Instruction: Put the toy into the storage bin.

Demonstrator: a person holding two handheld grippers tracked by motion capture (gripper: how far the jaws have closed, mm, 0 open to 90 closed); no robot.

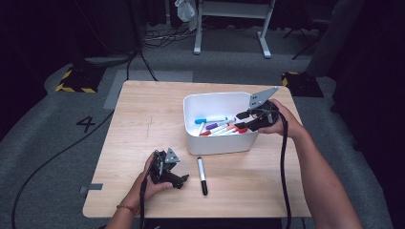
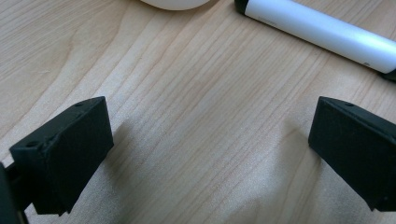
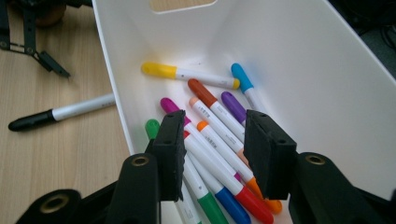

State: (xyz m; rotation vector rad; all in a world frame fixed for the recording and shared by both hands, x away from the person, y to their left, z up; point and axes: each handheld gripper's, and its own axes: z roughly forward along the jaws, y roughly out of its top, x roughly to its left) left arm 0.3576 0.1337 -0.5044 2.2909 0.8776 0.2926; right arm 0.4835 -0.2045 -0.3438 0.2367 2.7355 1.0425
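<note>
A white bin sits mid-table and holds several coloured markers. My right gripper reaches in over its right rim. In the right gripper view its jaws stand apart above the marker pile, pressing on nothing. A yellow marker and a blue one lie farther in. A black-capped marker with a white barrel lies on the table in front of the bin. My left gripper rests on the table just left of it, open over bare wood, with the marker's barrel ahead.
The wooden table has open room on its left half. Beyond it is grey floor with cables and a desk frame. The bin's walls are tall around the markers. The other gripper shows far off in the right gripper view.
</note>
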